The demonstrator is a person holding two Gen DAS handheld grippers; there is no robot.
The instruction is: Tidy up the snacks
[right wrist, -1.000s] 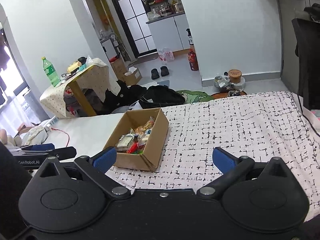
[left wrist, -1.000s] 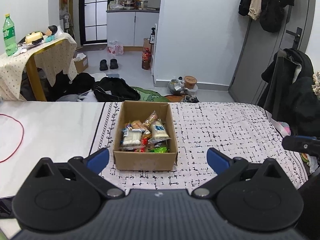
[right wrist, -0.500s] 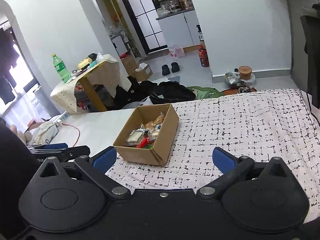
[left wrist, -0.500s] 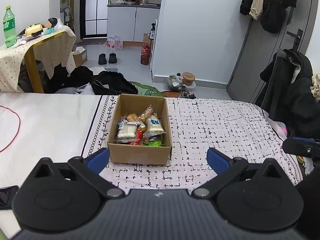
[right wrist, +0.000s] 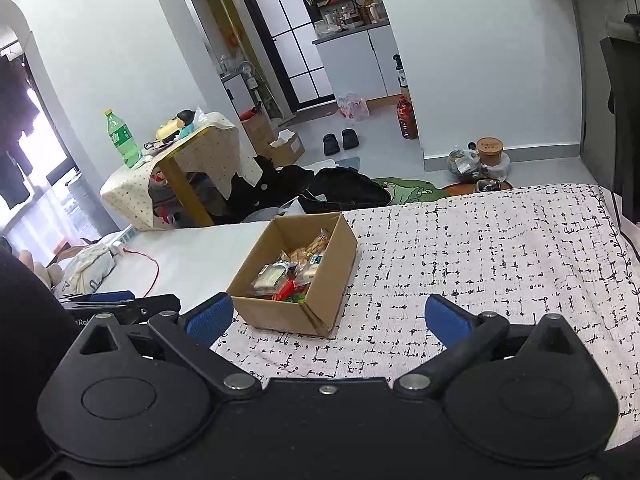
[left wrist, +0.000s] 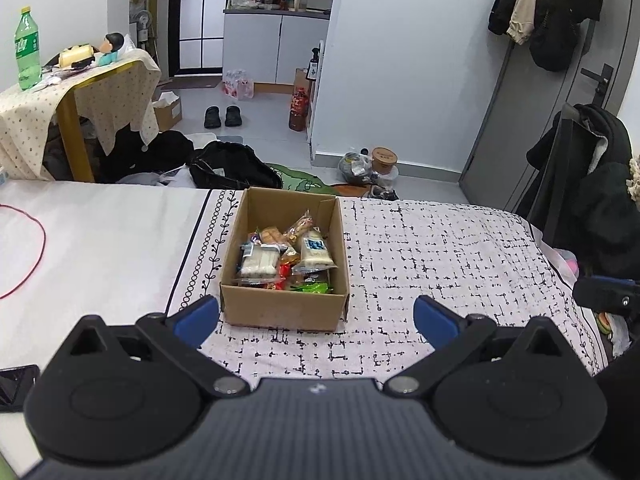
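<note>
A brown cardboard box (left wrist: 280, 312) stands on the black-and-white patterned bedspread (left wrist: 440, 264). It holds several wrapped snacks (left wrist: 286, 258), among them white packets and red and green wrappers. The box also shows in the right wrist view (right wrist: 276, 314) with the snacks (right wrist: 290, 274) inside. My left gripper (left wrist: 316, 316) is open and empty, just short of the box's near wall. My right gripper (right wrist: 327, 318) is open and empty, near the box's front corner, to its right.
A red cable (left wrist: 38, 240) lies on the white sheet at the left. A black phone (left wrist: 16, 386) lies at the near left. Beyond the bed are bags and clothes on the floor (left wrist: 232, 168), a cloth-covered table with a green bottle (left wrist: 26, 56), and coats at the right (left wrist: 592, 200).
Both grippers have risen and tilted down a little, so the box sits lower and a bit nearer in both views. Both stay open and empty.
</note>
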